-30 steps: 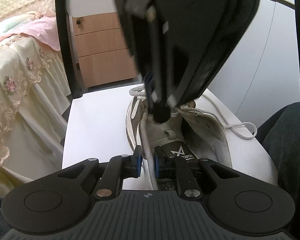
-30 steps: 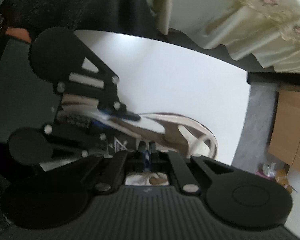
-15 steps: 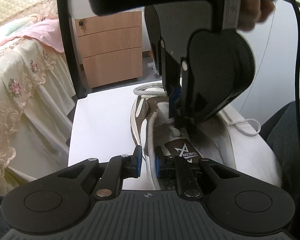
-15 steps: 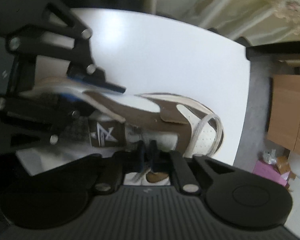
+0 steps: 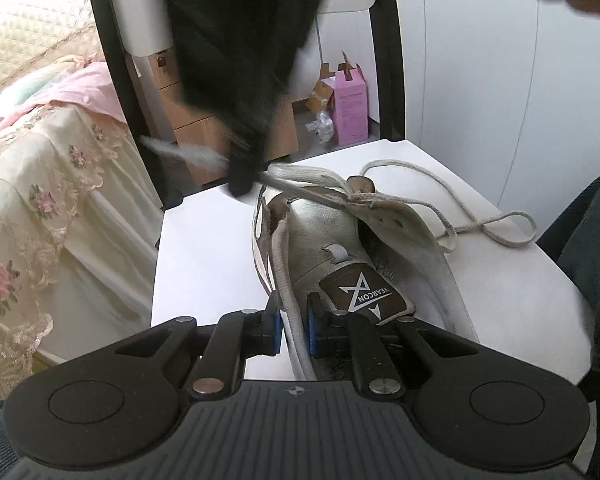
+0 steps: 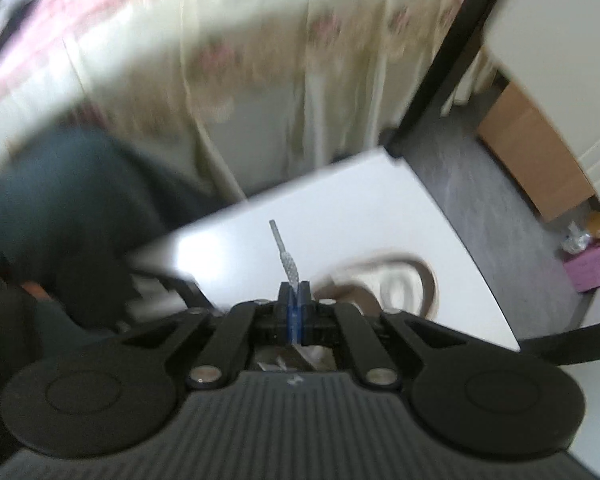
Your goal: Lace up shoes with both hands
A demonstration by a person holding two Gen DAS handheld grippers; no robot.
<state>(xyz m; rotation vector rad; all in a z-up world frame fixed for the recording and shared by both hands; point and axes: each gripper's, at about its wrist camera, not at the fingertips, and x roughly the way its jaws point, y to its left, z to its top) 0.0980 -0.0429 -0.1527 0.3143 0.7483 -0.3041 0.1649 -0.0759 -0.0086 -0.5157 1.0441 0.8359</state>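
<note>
Two grippers in play, both on the same shoe. My left gripper (image 5: pixel 291 323) sits at the heel end of the shoe (image 5: pixel 352 248), jaws narrowed onto the left collar edge of the shoe, which runs straight between the blue pads (image 5: pixel 275 325); looks like a pinch, pads right against the edge. The tongue label (image 5: pixel 362 294) is just right of that gripper, nearly touching the right finger. The shoe lies on the white table (image 5: pixel 208 252), toe pointing away from my left gripper.

My right gripper (image 6: pixel 294 304) is pressed together on the shoelace (image 6: pixel 290 268): the woven end and its stiff tip stick up out of the pads, pointing away from me. In the left wrist view that gripper is a blurred black mass ahead of and above the shoe's toe, with the lace pulled taut from the front eyelets into it and the free end blurred beyond it to the left.

The other half of the lace (image 5: pixel 480 216) lies slack on the table, looped to the right of the shoe, well right of my left gripper.

The right wrist view is heavily motion-blurred; the shoe shows only as a smeared brown-and-cream shape just right of the right gripper's fingers.

The bed with the lace-trimmed cover (image 5: pixel 40 184) is off to the left of the table.
</note>
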